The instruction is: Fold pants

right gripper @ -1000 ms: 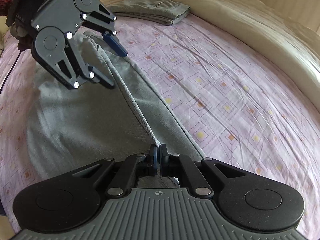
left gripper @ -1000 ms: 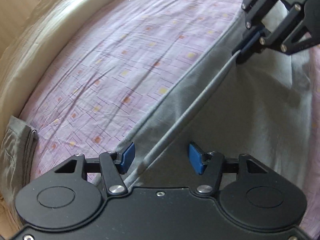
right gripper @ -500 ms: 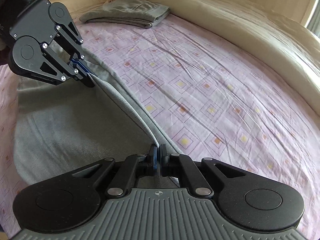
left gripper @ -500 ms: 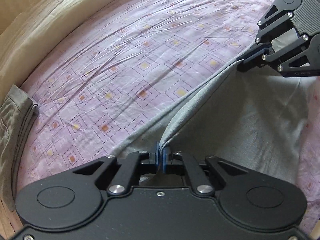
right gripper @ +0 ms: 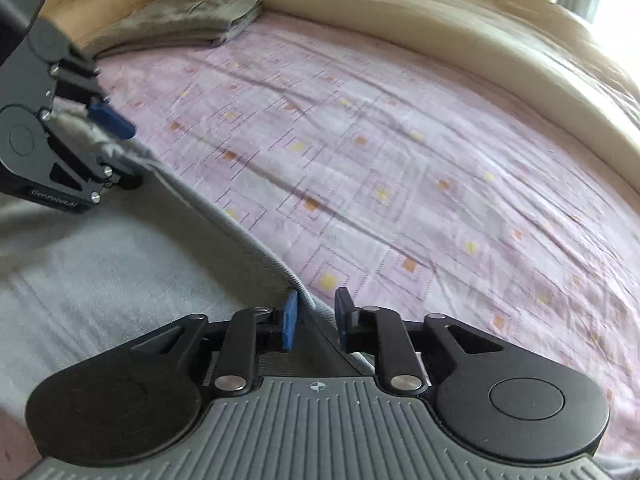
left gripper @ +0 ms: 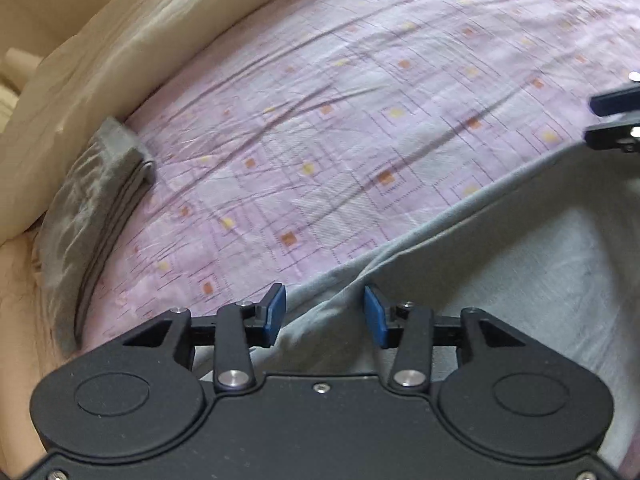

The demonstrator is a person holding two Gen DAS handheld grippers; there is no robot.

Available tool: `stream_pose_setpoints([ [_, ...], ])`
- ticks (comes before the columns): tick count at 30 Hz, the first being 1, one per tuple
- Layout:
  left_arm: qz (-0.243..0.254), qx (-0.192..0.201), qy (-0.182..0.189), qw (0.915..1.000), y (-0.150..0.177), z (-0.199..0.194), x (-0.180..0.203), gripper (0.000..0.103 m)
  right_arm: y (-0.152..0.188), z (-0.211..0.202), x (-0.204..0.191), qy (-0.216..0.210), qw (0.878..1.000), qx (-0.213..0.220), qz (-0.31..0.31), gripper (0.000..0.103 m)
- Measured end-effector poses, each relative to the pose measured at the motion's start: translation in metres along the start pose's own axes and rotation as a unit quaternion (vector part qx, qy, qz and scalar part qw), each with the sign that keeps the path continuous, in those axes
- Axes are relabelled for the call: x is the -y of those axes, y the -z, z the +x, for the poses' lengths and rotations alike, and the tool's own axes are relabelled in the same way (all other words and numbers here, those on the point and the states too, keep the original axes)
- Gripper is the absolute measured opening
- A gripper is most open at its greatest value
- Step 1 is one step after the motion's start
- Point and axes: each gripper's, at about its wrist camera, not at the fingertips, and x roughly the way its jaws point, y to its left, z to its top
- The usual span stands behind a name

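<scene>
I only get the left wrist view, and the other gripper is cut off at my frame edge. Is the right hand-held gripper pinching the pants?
Observer: No. The right hand-held gripper is open. The edge ridge of the pants runs between its pads, unpinched.
Operator: How does mine look from that side?
Observer: The left hand-held gripper is open too, with bunched pants fabric between its fingers. Blur hides whether they touch it.
</scene>
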Motion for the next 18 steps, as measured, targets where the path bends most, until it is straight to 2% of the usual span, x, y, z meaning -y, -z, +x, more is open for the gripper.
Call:
stream_pose_setpoints([
  [3,-0.068,0.011,-0.005,0.9976,0.003,-0.026,-0.006,0.053,0.017,-0.036,0.036,0.029,0.994,0.029,0.104,0.023],
  [6,-0.106,0.011,0.039,0.9936,0.008,-0.044,0.007,0.053,0.047,-0.065,0.075,0.075,0.982,0.033,0.171,0.023],
  [8,-0.104,-0.002,0.078,0.9915,0.010,-0.047,0.029,0.053,0.068,-0.078,0.102,0.109,0.976,0.022,0.185,0.023],
  [10,-0.095,-0.011,0.103,0.9901,0.013,-0.044,0.051,0.053,0.092,-0.088,0.131,0.142,0.970,0.007,0.197,0.023],
  [14,-0.091,-0.055,0.098,0.9895,0.025,-0.026,0.088,0.053,0.127,-0.106,0.193,0.189,0.955,-0.006,0.229,0.023],
  [16,-0.119,-0.086,0.097,0.9844,0.033,-0.011,0.094,0.055,0.144,-0.113,0.222,0.207,0.948,-0.007,0.240,0.023],
  [18,-0.176,-0.082,0.104,0.9754,0.040,-0.009,0.086,0.057,0.153,-0.113,0.247,0.211,0.947,-0.009,0.244,0.023],
])
